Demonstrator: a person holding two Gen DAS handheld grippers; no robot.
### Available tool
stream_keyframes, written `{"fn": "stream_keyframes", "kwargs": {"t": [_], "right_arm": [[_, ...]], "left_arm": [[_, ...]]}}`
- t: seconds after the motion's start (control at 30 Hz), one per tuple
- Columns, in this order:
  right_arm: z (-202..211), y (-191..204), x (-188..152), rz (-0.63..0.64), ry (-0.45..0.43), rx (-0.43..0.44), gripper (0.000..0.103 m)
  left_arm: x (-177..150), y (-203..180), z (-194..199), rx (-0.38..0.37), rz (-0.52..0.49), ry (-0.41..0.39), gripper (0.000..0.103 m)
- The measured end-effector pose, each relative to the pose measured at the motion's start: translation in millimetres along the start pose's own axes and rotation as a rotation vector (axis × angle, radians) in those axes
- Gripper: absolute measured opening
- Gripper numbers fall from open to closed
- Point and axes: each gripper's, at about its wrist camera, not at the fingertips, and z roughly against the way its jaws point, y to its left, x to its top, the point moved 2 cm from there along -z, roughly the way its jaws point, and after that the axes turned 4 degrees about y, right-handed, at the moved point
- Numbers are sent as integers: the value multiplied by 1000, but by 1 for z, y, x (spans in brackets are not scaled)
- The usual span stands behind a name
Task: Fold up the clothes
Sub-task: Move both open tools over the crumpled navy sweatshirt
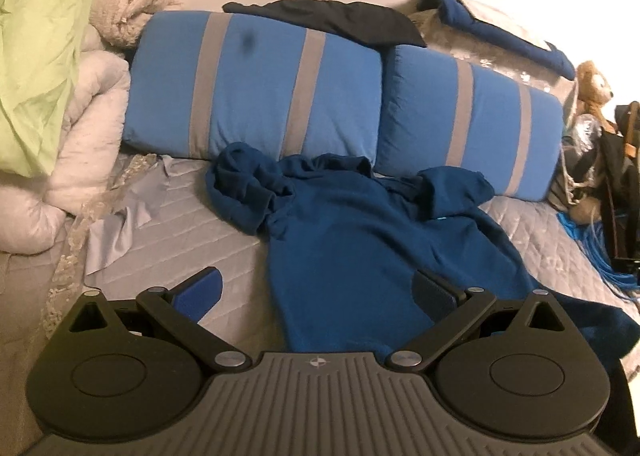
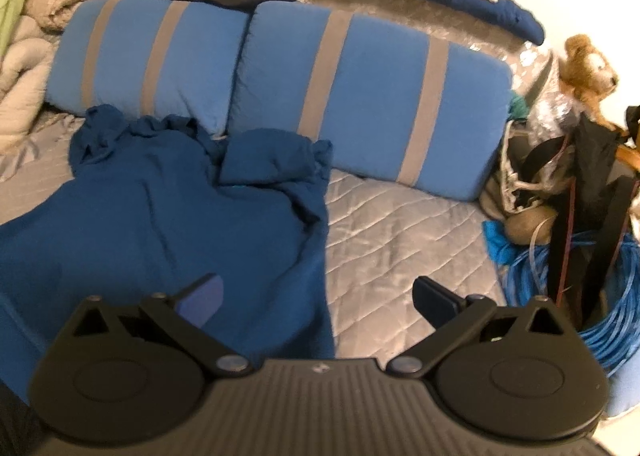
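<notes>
Lying rumpled on the bed (image 1: 208,232), the blue sweatshirt (image 1: 360,240) looks soft and floppy; both tools, left tool (image 1: 316,292) and right tool (image 2: 320,300), gape wide, best pinching its hem corners.

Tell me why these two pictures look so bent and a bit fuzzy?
Left wrist view: the fisheye lens bows the striped blue pillows and darkens the corners; the dark blue fleece garment looks fairly sharp. Right wrist view: same curving, softer overall, with the garment's near edge smeared and dim, warm light.
</notes>
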Motion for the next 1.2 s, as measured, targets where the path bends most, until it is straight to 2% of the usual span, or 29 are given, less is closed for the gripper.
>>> {"fn": "stream_keyframes", "kwargs": {"t": [0.07, 0.23, 0.43, 0.63, 0.87, 1.0, 1.2], "right_arm": [[-2, -3, -5, 9, 8, 31, 102], [-6, -14, -18, 23, 28, 76, 102], [-11, -45, -31, -86, 45, 184, 102], [-11, -55, -39, -105, 56, 196, 102], [-16, -57, -47, -112, 104, 206, 102], [-17, -60, -51, -127, 125, 207, 102], [-16, -62, -55, -136, 134, 212, 102]], "left_arm": [[-2, 2, 2, 8, -21, 5, 103], [-6, 6, 0, 88, -78, 35, 103], [-13, 25, -10, 86, -27, 114, 102], [-16, 14, -14, 240, -93, 153, 99], [-11, 0, -15, 378, -153, 173, 99], [-9, -8, -17, 419, -166, 190, 99], [-7, -25, -17, 405, -196, 177, 99]]}}
